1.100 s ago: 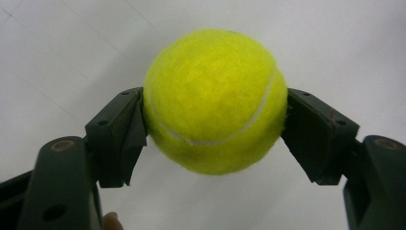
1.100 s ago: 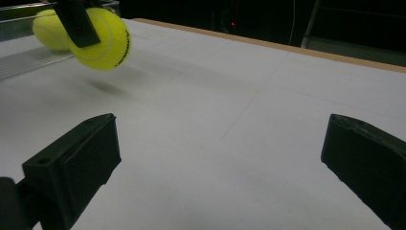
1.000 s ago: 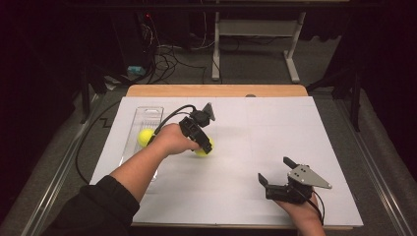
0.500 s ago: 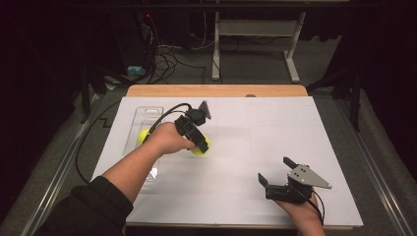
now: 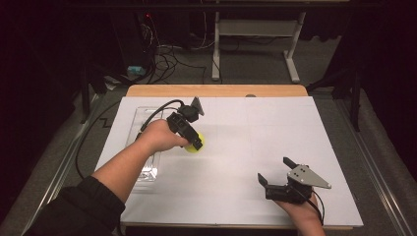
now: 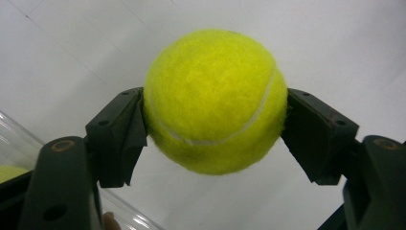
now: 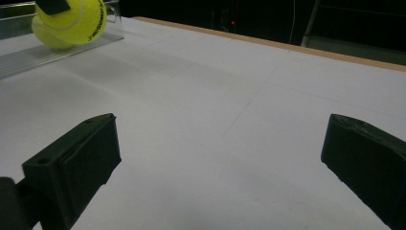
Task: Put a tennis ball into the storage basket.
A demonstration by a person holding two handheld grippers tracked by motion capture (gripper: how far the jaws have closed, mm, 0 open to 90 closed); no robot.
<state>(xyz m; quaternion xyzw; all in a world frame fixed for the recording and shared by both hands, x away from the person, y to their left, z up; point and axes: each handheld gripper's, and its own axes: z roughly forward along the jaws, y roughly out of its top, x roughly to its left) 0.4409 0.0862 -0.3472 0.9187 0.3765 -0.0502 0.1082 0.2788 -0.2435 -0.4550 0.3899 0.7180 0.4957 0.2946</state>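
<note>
A yellow tennis ball (image 6: pixel 215 96) sits squeezed between the two black jaws of my left gripper (image 6: pixel 214 125), held just over the white table sheet. From the high view, the left gripper (image 5: pixel 195 142) and the ball (image 5: pixel 199 146) are left of the table's centre, beside a clear plastic tray (image 5: pixel 147 169). A second yellow ball (image 6: pixel 8 172) lies in that tray. My right gripper (image 5: pixel 274 169) rests near the front right, jaws wide apart and empty. In its own view, the right gripper (image 7: pixel 220 148) faces the held ball (image 7: pixel 76 19) far off.
White paper (image 5: pixel 255 142) covers the table, with a wooden edge (image 5: pixel 216 90) at the back. A black cable (image 5: pixel 157 110) runs from the left gripper across the tray. Beyond the table are a stand's metal legs (image 5: pixel 292 54) and floor cables.
The left hand and gripper have shifted slightly left towards the tray with the ball still clamped. The hand now covers the ball in the tray. The right gripper has stayed put.
</note>
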